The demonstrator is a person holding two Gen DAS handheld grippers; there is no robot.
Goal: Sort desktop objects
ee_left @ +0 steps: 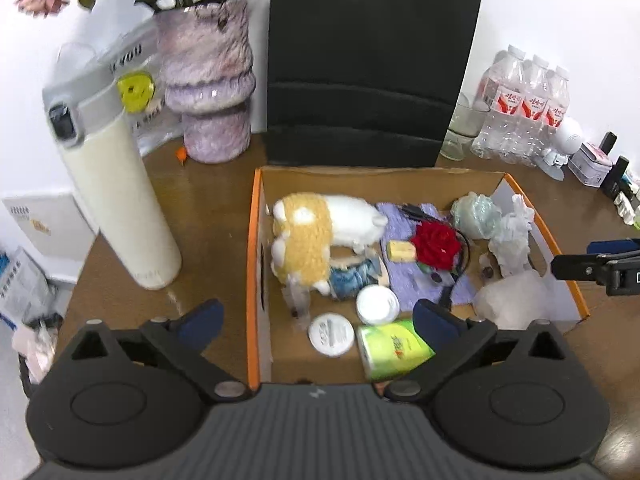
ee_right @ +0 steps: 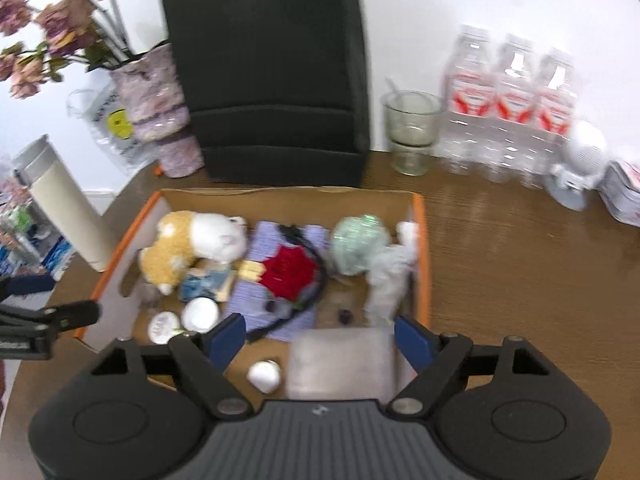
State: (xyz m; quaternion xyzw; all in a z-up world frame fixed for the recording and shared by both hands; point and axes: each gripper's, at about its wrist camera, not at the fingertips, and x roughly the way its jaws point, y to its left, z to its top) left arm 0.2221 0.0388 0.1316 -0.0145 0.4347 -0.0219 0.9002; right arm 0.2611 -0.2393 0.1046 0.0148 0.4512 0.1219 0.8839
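Note:
An orange-rimmed cardboard box (ee_left: 255, 264) on the brown desk holds a yellow and white plush toy (ee_left: 316, 232), a red rose (ee_left: 436, 244) on a purple cloth (ee_left: 416, 284), two white round lids (ee_left: 376, 304), a green tissue pack (ee_left: 394, 348), a pale green mesh ball (ee_left: 474, 214) and crumpled white paper (ee_left: 512, 232). My left gripper (ee_left: 318, 312) hangs open over the box's near end, gripping nothing. My right gripper (ee_right: 320, 330) is open above a grey packet (ee_right: 340, 360) and a small white ball (ee_right: 264, 376) in the box (ee_right: 424, 264), its pads clear of both.
A cream thermos (ee_left: 124, 200) stands left of the box. Behind it are a purple vase (ee_left: 208, 92) with dried flowers and a black case (ee_left: 368, 64). Stacked glass cups (ee_right: 412, 132), water bottles (ee_right: 512, 108) and a white robot figure (ee_right: 576, 160) line the back right.

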